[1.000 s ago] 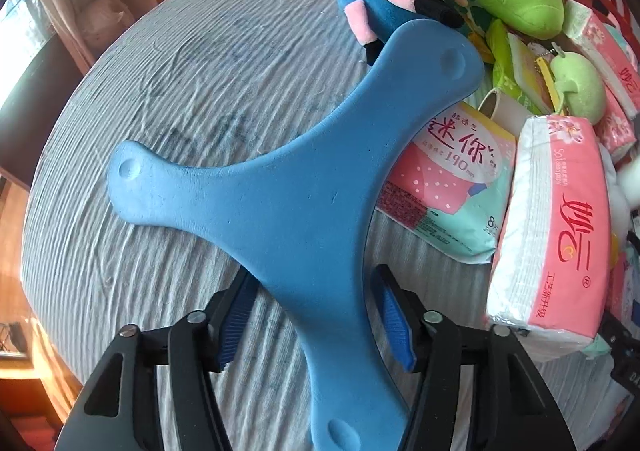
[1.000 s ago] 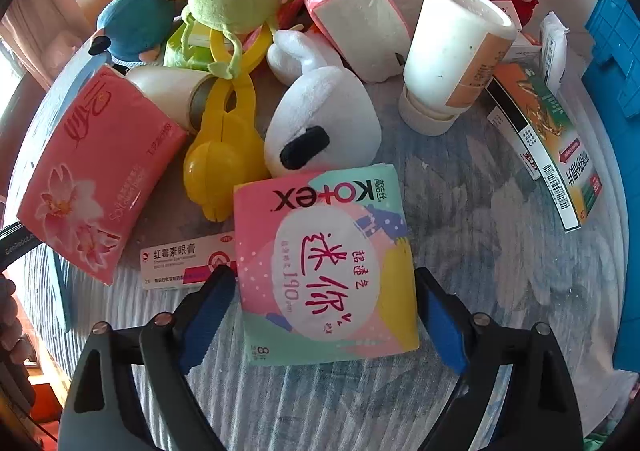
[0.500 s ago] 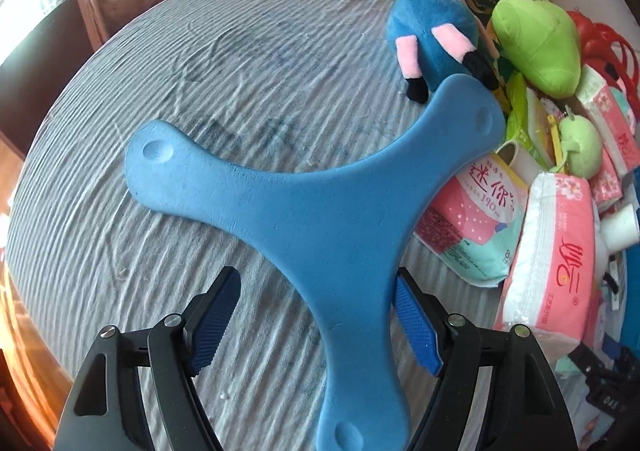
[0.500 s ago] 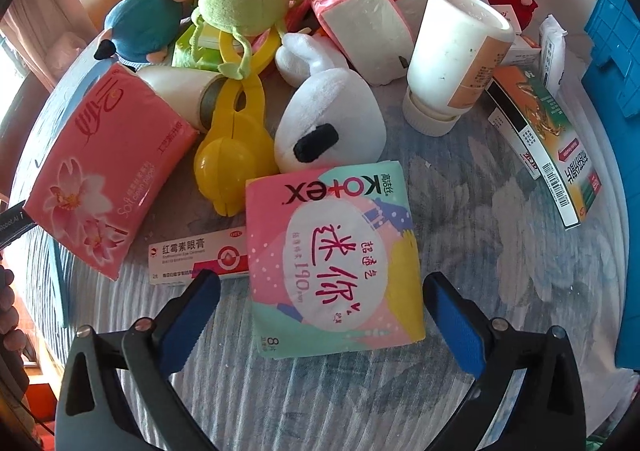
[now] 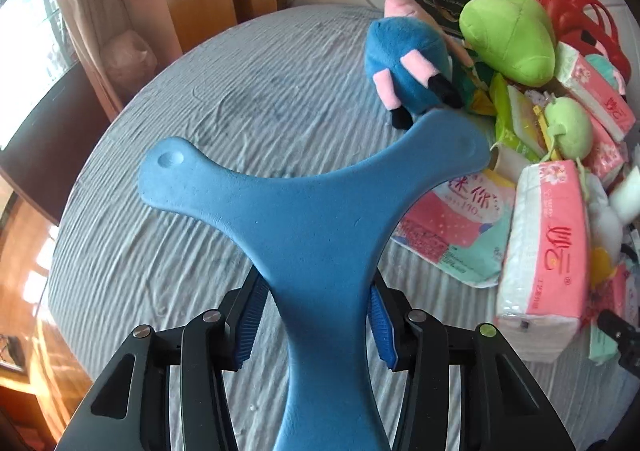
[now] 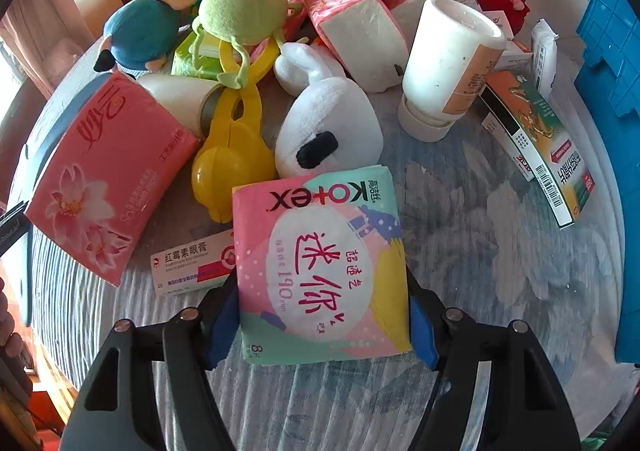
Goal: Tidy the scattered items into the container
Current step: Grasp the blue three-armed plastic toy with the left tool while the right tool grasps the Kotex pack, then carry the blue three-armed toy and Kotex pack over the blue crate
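The left gripper (image 5: 316,325) is closing its blue ribbed pads (image 5: 250,321) on the stem of a flat blue three-armed foam boomerang (image 5: 308,219), the pads pressing against both edges of that stem while the other two arms are spreading out above the grey-blue striped tablecloth (image 5: 168,235). Beyond its far tip a blue and pink plush toy (image 5: 408,59) is lying, with a pink pack of tissues (image 5: 544,263) to the right. The right gripper (image 6: 320,325) is closing on a pink and mint soft pack of sanitary pads (image 6: 320,267), its blue pads meeting the pack's two sides. Just past the pack a white plush toy (image 6: 328,131) and a yellow plastic clip (image 6: 232,147) are lying, and a blue plastic crate (image 6: 612,63) is standing at the far right edge.
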